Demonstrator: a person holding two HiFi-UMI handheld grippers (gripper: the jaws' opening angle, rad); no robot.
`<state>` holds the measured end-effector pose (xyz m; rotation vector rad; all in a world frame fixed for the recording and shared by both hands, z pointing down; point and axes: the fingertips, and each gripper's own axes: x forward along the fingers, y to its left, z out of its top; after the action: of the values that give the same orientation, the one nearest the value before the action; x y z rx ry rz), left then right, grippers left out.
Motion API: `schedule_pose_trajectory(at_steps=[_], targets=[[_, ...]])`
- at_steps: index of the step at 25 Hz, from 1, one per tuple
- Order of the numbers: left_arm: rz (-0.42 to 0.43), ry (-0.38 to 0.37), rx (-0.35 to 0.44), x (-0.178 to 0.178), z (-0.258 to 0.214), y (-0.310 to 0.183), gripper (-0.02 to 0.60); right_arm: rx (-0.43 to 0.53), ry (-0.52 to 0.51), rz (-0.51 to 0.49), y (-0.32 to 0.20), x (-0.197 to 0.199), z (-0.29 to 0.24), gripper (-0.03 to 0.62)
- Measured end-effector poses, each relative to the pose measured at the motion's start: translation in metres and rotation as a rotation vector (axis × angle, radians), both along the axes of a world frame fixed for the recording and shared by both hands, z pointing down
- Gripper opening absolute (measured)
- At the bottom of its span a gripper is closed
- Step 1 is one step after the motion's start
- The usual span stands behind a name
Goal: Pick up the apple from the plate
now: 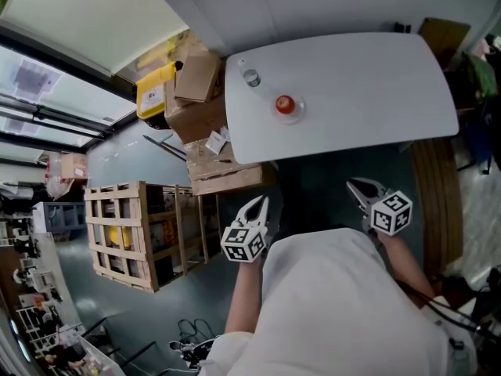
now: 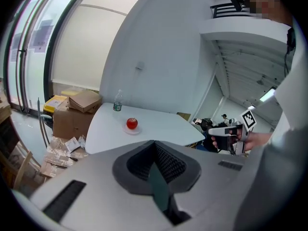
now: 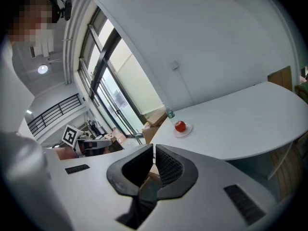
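Observation:
A red apple (image 1: 284, 104) sits on a small white plate (image 1: 296, 114) on the white table (image 1: 368, 84), toward its left part. It also shows far ahead in the left gripper view as the apple (image 2: 132, 123) on its plate (image 2: 126, 130), and in the right gripper view as the apple (image 3: 180, 126) on the plate (image 3: 186, 130). My left gripper (image 1: 261, 202) and right gripper (image 1: 354, 184) hang short of the table's near edge, both well away from the apple. The left gripper (image 2: 154, 142) is shut and empty. The right gripper (image 3: 153, 146) has its jaw tips together with nothing between them.
A clear water bottle (image 1: 250, 77) stands on the table left of the plate. Cardboard boxes (image 1: 197, 92) and a yellow bin (image 1: 155, 91) are piled by the table's left end. A wooden crate (image 1: 133, 233) stands on the floor at my left.

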<state>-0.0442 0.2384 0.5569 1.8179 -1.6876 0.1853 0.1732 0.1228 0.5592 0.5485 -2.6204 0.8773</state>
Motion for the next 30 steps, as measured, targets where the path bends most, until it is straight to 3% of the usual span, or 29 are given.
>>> schedule_pose_trajectory(at_steps=[12, 21, 30], targets=[[0.09, 0.013, -0.01, -0.038, 0.009, -0.071, 0.002, -0.001, 0.042, 0.087, -0.048, -0.022, 0.004, 0.038], [0.238, -0.047, -0.036, -0.071, 0.018, -0.133, 0.002, -0.023, 0.034, 0.16, -0.083, -0.064, -0.002, 0.038], [0.387, -0.057, -0.053, -0.095, 0.037, -0.184, 0.003, -0.051, 0.054, 0.257, -0.113, -0.1, 0.001, 0.038]])
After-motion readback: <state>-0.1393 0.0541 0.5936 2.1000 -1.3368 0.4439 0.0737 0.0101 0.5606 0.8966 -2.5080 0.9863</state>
